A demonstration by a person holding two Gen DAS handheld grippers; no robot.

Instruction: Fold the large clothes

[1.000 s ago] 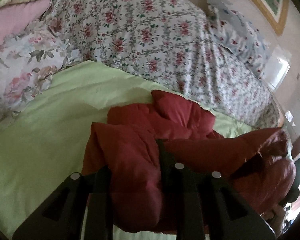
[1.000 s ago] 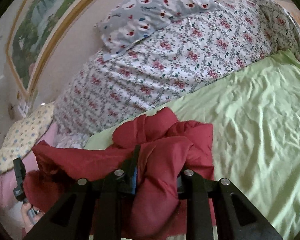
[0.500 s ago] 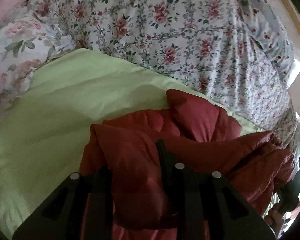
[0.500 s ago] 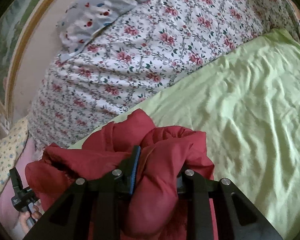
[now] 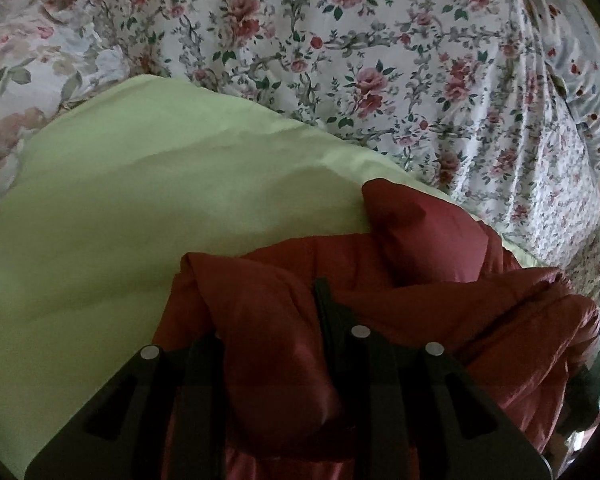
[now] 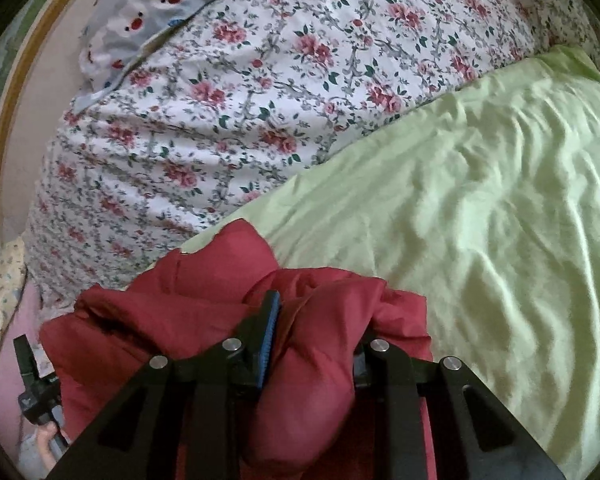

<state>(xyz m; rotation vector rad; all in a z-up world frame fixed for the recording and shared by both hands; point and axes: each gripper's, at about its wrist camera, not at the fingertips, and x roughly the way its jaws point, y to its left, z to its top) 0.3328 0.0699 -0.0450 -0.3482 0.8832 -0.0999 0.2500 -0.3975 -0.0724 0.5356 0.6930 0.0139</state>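
A puffy dark red jacket (image 5: pixel 412 240) is bunched up just above a light green sheet (image 5: pixel 120 220). My left gripper (image 5: pixel 268 312) is shut on a thick fold at one end of it; the left finger is mostly buried in the cloth. At the other end my right gripper (image 6: pixel 320 320) is shut on another padded fold of the red jacket (image 6: pixel 172 312), which bulges between the blue-padded left finger and the half-hidden right one. The jacket stretches between the two grippers. The other gripper's handle, held in a hand (image 6: pixel 48 440), shows at the lower left of the right wrist view.
A big duvet with a rose print (image 5: pixel 380 60) is heaped along the far side of the green sheet (image 6: pixel 480 200). A grey pillow with red spots (image 6: pixel 148 12) lies on top of it. A second floral pillow (image 5: pixel 16 80) sits at the left. A framed picture (image 6: pixel 4 92) hangs behind.
Both grippers have sunk toward the bed and moved forward with the jacket, so the floral duvet now fills the top of both views. The grips have not changed.
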